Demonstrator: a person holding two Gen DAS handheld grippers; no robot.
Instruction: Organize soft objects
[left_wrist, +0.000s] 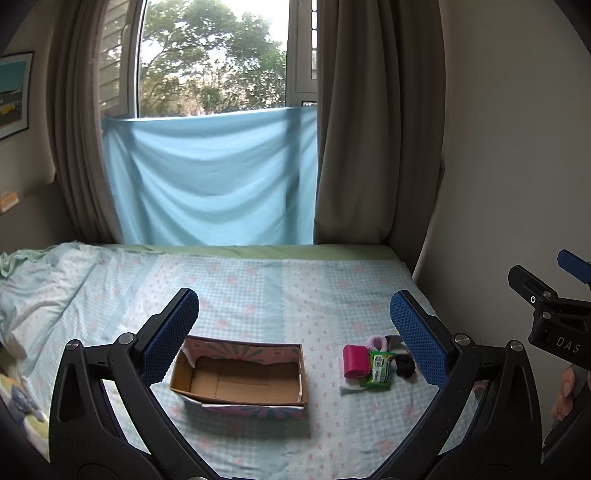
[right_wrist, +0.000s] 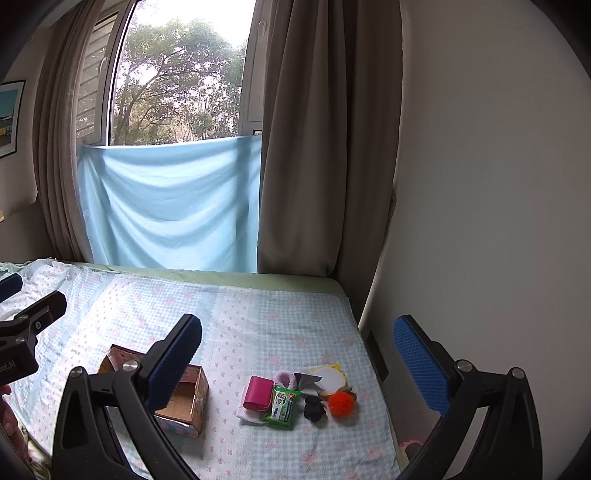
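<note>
Soft stuff sat in one tight cluster on the bed (right_wrist: 258, 325), toward its right edge by the wall: pink pouch (right_wrist: 257, 393), green tissue pack (right_wrist: 283, 407) touching it, white cloth (right_wrist: 248, 414) under both, purple fuzzy ring (right_wrist: 283, 377) behind, black scrunchie (right_wrist: 314, 408), orange pompom (right_wrist: 341, 403), plus a round yellow-rimmed pad (right_wrist: 328, 377) and a grey folded bit at the back. Grouped like that, it looked like a staged pile waiting to be sorted.

Cardboard box (left_wrist: 240, 376) lay well apart to the left, open top up, nothing inside; probably the target bin, placed clear of the pile so drops don't snag.

Left gripper (left_wrist: 295, 332) was held above the bed with fingers (left_wrist: 173, 332) spread wide, box roughly framed between them, holding nothing. Right gripper (right_wrist: 306, 354) likewise spread, empty, its gap lined up over the pile, so my guess was right arm picks first. Neither touched anything. Task looked not yet started.

Risk: items overlap, so a pinch on the pouch could drag the tissue pack or cloth.
</note>
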